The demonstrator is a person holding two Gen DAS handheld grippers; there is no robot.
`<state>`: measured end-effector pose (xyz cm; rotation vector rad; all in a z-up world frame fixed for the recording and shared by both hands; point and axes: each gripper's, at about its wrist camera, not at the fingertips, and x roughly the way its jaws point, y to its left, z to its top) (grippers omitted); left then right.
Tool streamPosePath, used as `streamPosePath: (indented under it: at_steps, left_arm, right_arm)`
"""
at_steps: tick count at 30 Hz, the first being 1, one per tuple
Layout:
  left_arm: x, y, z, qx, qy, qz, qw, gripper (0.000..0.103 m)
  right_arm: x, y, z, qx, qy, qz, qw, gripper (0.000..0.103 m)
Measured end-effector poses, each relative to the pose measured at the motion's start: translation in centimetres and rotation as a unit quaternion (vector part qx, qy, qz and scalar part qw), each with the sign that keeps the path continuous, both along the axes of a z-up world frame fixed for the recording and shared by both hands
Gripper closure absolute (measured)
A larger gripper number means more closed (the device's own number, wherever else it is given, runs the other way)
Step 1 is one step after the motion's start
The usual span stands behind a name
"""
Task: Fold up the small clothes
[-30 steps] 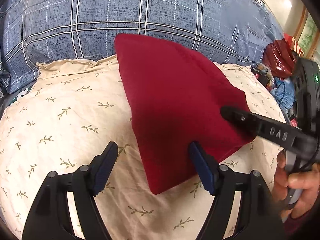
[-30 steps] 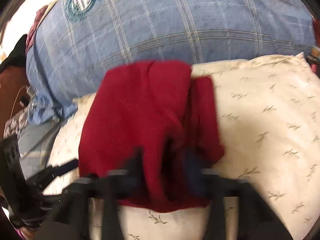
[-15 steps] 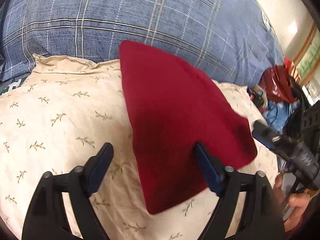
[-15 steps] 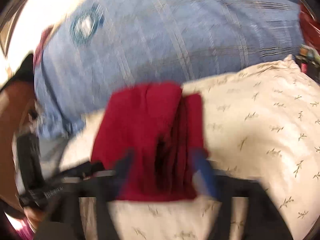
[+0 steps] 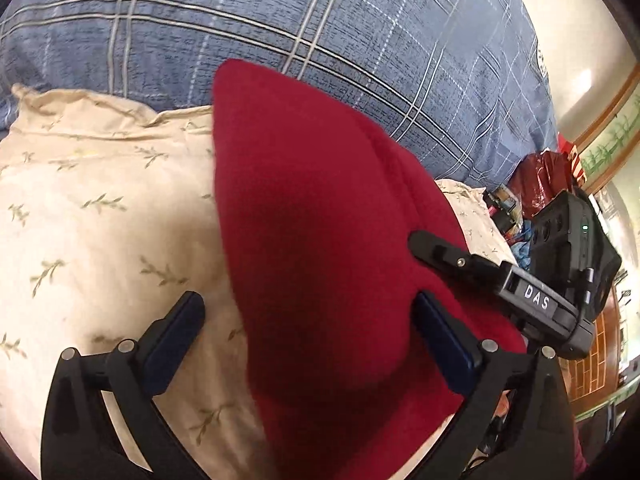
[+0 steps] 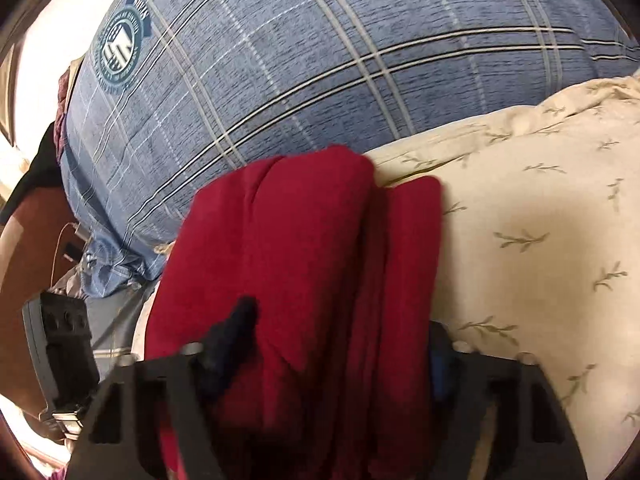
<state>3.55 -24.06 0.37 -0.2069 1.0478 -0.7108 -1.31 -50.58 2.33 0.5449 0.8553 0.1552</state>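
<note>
A folded dark red garment (image 5: 316, 240) lies on a cream leaf-print cloth (image 5: 92, 216). My left gripper (image 5: 308, 336) is open, its blue-padded fingers astride the garment's near end, one on the cream cloth, one on the red fabric. In the right wrist view the garment (image 6: 304, 264) shows stacked folds. My right gripper (image 6: 340, 344) is open around the garment's near end, the right finger partly hidden behind the fabric. The right gripper also shows in the left wrist view (image 5: 480, 276) at the garment's right edge.
A blue plaid pillow (image 5: 320, 28) lies behind the cream cloth; it also shows in the right wrist view (image 6: 320, 72). A red bag (image 5: 544, 180) and clutter sit at the far right. Brown furniture (image 6: 28, 248) is at the left.
Both grippers have moved in closer to the garment. The right gripper has returned onto the garment's right edge after pulling back. The garment now fills more of both views.
</note>
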Motion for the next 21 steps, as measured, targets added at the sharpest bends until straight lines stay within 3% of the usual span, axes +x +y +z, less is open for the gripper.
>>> streamPosePath:
  at_steps: [2,3,9,12,17,21]
  left_arm:
    - [0.0,-0.6,0.1,0.003,-0.003,-0.007,1.0000,0.004]
    - [-0.1,-1.0,0.3,0.002,-0.006,-0.014,0.9999,0.017]
    - [-1.2,-0.6,2.2,0.009,-0.017,-0.026,0.9995,0.045]
    - [-2.4,1.6,4.0,-0.006,-0.009,-0.034,0.9994,0.047]
    - [-6.2,6.2,6.7,0.031,-0.031,-0.032,0.9985,0.047]
    - [-8.1,8.1,4.3,0.085,-0.020,-0.021,0.9960,0.044]
  right_arm:
    - [0.0,0.4,0.2,-0.012,-0.004,0.005,1.000,0.043]
    - [-0.2,0.5,0.5,-0.015,-0.006,0.007,1.000,0.048]
    - [-1.1,1.1,2.2,-0.022,-0.015,0.004,1.000,0.062]
    - [-2.0,1.7,3.3,0.021,-0.017,0.013,1.000,0.063]
    - [-5.0,5.4,4.5,0.049,-0.012,0.059,0.997,0.063]
    - [-6.4,8.7,2.3,0.036,0.024,0.074,0.996,0.052]
